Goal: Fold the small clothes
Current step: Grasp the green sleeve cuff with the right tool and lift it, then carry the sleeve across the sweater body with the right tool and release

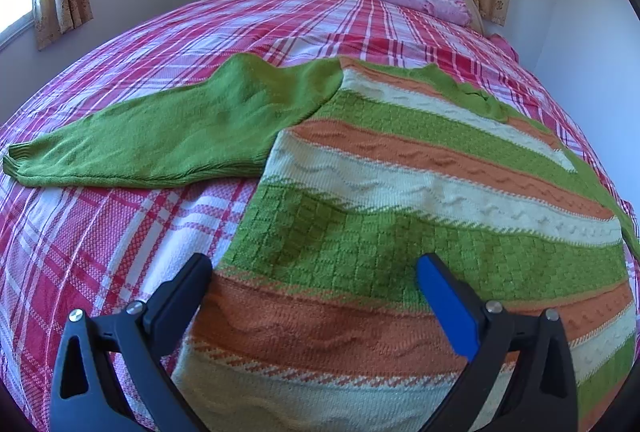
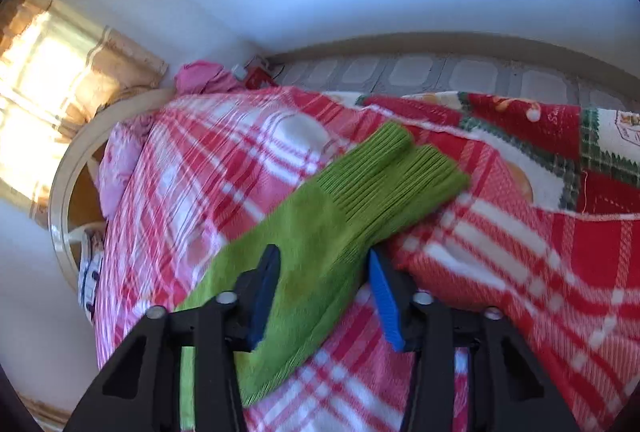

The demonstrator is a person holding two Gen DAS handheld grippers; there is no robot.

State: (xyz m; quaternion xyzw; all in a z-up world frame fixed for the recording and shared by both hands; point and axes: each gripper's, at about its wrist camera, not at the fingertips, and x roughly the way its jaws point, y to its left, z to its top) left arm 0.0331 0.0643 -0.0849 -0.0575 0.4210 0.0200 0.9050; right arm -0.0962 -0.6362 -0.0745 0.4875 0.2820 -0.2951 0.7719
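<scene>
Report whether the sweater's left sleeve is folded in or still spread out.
Spread out. The green sleeve lies flat on the plaid bedspread, extending away from the striped sweater body.

left gripper (image 1: 314, 264): two matte black fingers (image 1: 176, 296) on wide, curved black arms with triangular cut-outs; silver round-head screws at the joints; a bright blue pad lines the inner face of one finger. right gripper (image 2: 324, 256): same black build, silver screws, blue ribbed pads on both inner finger (image 2: 386, 306) faces.
</scene>
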